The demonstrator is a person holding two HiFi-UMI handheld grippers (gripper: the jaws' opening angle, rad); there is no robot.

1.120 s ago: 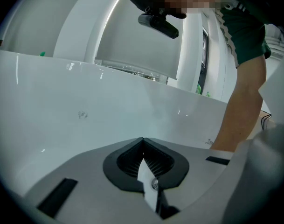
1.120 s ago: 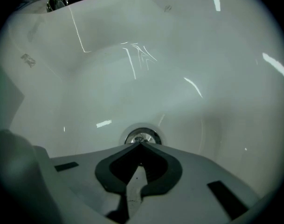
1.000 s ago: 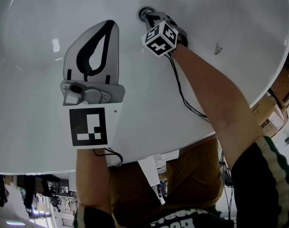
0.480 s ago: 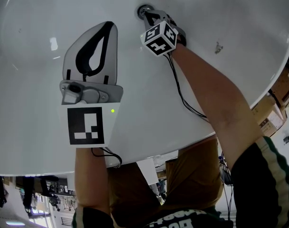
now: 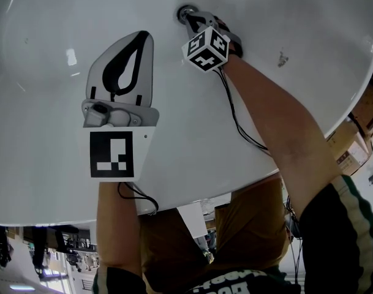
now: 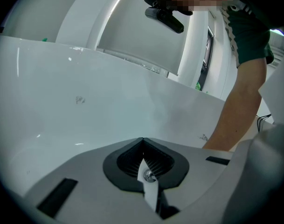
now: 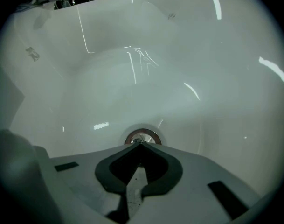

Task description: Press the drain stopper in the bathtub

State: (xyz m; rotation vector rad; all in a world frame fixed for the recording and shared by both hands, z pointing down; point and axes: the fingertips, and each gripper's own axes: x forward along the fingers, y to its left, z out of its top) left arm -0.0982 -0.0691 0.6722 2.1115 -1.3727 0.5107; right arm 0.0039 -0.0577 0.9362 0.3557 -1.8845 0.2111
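The round chrome drain stopper (image 5: 186, 14) (image 7: 142, 137) sits in the floor of the white bathtub (image 5: 284, 121). My right gripper (image 5: 195, 21) (image 7: 141, 143) is shut, and its closed tips rest at or on the near edge of the stopper; whether they touch it I cannot tell. My left gripper (image 5: 144, 37) (image 6: 142, 139) is also shut with nothing in it. It hovers over the tub's inner wall, to the left of the drain and apart from it.
The tub's curved inner wall (image 7: 132, 69) rises all round the drain. A black cable (image 5: 235, 118) trails from the right gripper along the person's forearm (image 5: 278, 127). Cardboard boxes (image 5: 354, 139) stand outside the tub at the right.
The left gripper has drifted slightly, and its green light seen half a second ago is off. The right gripper stays at the drain.
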